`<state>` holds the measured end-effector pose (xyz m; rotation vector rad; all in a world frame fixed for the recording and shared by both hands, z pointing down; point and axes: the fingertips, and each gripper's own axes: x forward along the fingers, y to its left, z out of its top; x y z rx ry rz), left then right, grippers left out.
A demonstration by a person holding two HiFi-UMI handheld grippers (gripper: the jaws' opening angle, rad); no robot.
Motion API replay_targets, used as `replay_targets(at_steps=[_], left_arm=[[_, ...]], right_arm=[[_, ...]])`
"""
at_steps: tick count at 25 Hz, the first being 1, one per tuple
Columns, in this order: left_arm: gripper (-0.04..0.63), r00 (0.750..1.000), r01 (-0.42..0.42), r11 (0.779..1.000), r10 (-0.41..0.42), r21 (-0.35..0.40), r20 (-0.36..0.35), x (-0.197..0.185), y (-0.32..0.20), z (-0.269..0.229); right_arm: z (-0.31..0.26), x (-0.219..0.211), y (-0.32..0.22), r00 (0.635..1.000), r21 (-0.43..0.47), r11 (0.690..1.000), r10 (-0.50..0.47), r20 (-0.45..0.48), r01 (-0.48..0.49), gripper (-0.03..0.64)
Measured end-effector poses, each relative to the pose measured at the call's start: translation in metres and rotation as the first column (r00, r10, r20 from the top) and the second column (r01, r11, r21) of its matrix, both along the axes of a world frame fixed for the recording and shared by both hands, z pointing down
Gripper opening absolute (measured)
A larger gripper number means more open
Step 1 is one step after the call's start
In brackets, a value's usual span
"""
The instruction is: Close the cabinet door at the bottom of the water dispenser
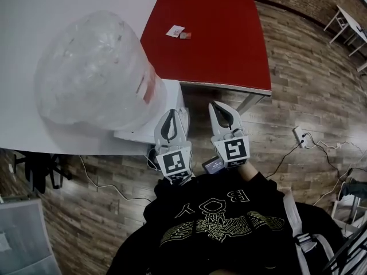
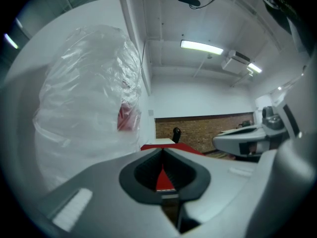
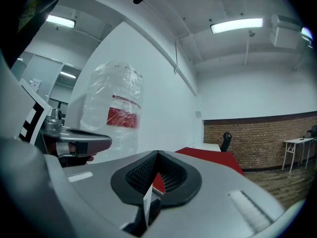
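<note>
The water dispenser's white top (image 1: 137,135) carries a large clear bottle (image 1: 97,67) with a red label. The cabinet door at its bottom is hidden below that top. My left gripper (image 1: 170,113) is held level just over the dispenser's near right corner, jaws shut and empty. My right gripper (image 1: 218,105) is beside it, over the wood floor, also shut on nothing. In the left gripper view the bottle (image 2: 89,108) fills the left and the tips (image 2: 162,151) meet. In the right gripper view the bottle (image 3: 111,108) stands at the left behind the closed tips (image 3: 157,153).
A red table (image 1: 218,39) with a small card (image 1: 175,31) stands just beyond the grippers. A power strip (image 1: 299,135) with cables lies on the floor at the right. White tables (image 1: 350,22) are at the far right, and a black chair (image 1: 40,171) at the left.
</note>
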<state>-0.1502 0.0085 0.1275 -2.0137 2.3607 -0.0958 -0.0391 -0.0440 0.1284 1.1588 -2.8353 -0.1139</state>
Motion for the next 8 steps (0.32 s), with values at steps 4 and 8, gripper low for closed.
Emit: replay_targets(at_steps=[4,8], left_arm=[[0.008,1.000,0.003,1.000,-0.003,-0.013,-0.010,-0.0004,0.0012,0.0012],[0.007,1.000,0.003,1.000,-0.003,-0.013,-0.009,-0.0008,0.0012,0.0020]], right_arm=[[0.0024,0.0039,-0.0006,1.000,-0.003,1.000,0.008,-0.004,-0.008,-0.002],[0.0032,0.0051,-0.0007,1.000,-0.008,1.000,0.010,-0.003,-0.010,-0.002]])
